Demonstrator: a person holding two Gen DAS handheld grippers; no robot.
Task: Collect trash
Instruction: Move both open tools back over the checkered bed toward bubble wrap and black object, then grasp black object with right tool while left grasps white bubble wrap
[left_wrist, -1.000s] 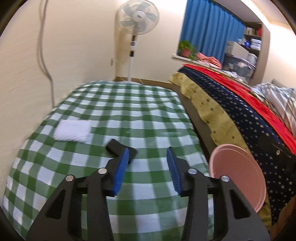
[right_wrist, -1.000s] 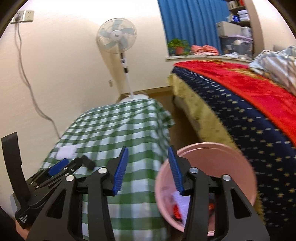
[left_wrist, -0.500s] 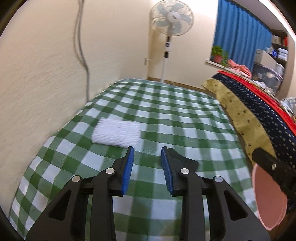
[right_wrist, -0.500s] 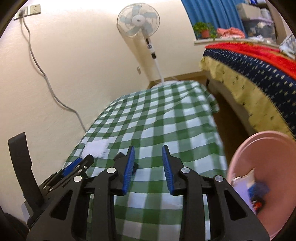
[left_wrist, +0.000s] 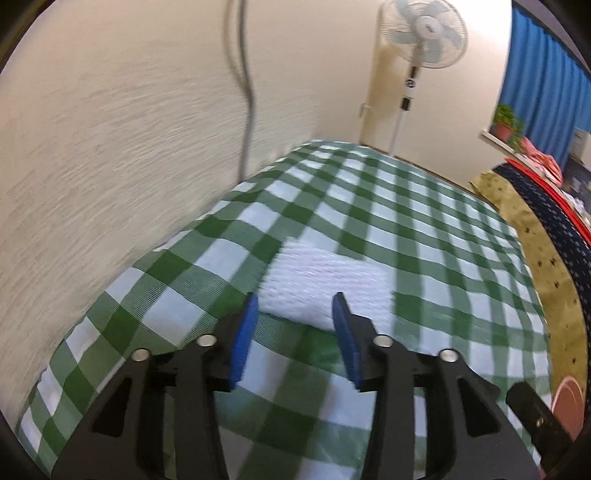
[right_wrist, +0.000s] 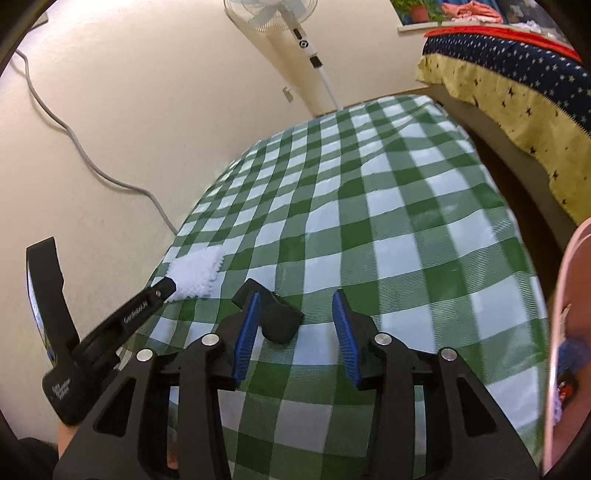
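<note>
opening left gripper (left_wrist: 293, 314) (empty) over tissue (left_wrist: 325, 286)

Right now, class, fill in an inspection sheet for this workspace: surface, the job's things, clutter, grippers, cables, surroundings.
Surface: green checked tablecloth, slightly wrinkled.
Job's things: white cloth-like piece lies flat near the wall; pink bin at the table's right edge holds scraps.
Clutter: small black object on the cloth.
Grippers: left hand-held gripper jaws opening, nothing between them, tips at the white piece's near edge; right hand-held gripper jaws opening, the black object just ahead, not gripped.
Cables: grey cable hangs down the wall.
Surroundings: pedestal fan, blue curtain, starred bedspread.
</note>
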